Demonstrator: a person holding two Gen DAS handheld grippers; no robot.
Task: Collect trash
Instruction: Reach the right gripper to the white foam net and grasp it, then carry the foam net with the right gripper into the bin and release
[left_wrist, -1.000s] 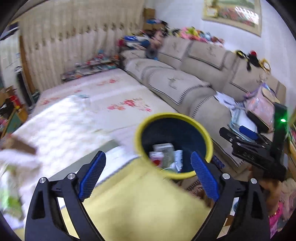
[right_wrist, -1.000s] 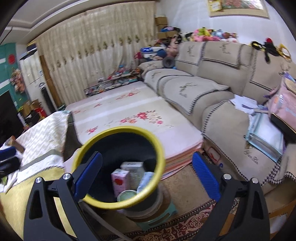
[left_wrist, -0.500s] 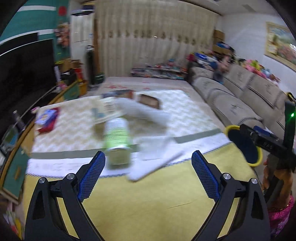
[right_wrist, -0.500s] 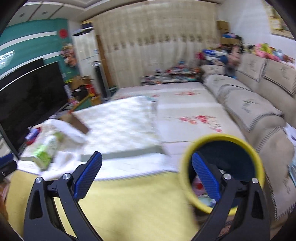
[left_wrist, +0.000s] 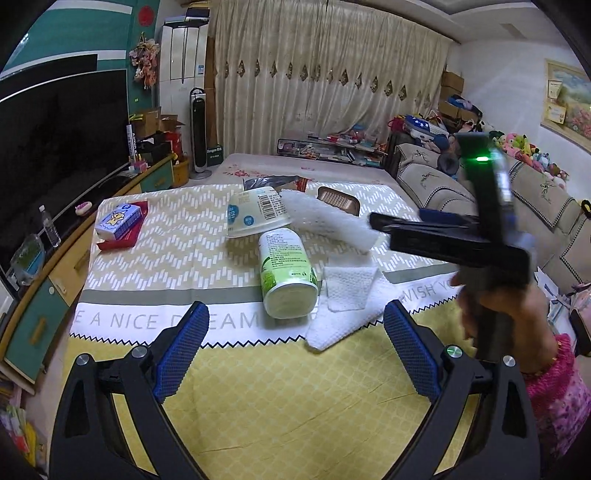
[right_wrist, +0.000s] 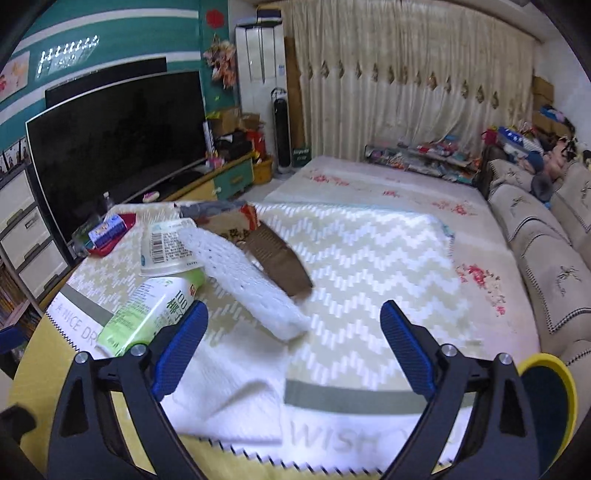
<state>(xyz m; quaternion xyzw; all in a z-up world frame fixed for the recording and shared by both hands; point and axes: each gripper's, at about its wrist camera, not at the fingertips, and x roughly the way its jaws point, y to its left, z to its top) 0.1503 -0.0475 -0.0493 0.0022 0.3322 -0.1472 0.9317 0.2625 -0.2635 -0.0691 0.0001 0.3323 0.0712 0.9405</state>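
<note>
While both of my grippers hang above the near edge of the cloth-covered table (left_wrist: 155, 258), I see the left gripper (left_wrist: 293, 349) level and pointing far across the tabletop, its blue-padded fingers (left_wrist: 181, 347) spread wide with nothing between them and touching nothing. My right gripper (right_wrist: 293, 347) is likewise spread wide and empty, aimed over the white paper towel (right_wrist: 229, 384) that lies flat at the near edge of the cloth; from the left wrist view that same tool (left_wrist: 454, 240) shows side-on at the right, gripped from below by a hand (left_wrist: 506, 314) in a pink knitted sleeve (left_wrist: 557, 398), with a green light lit on its upright black body. The trash sits in a cluster at the table's middle: a green and white drink can (left_wrist: 286, 273) lying on its side with its base toward me, just left of the paper towel; a white plastic yogurt tub (left_wrist: 256, 216) tipped over just beyond the can; a white foam mesh sleeve (left_wrist: 325, 221) slanting to the right of the tub; and a brown corrugated tray (left_wrist: 338, 199) at the far side. A small tissue pack (left_wrist: 118, 219) on a red tray rests at the far left. At the right edge of the right wrist view, the yellow-rimmed dark bin (right_wrist: 550, 406) stands just off the table's near right corner.
</note>
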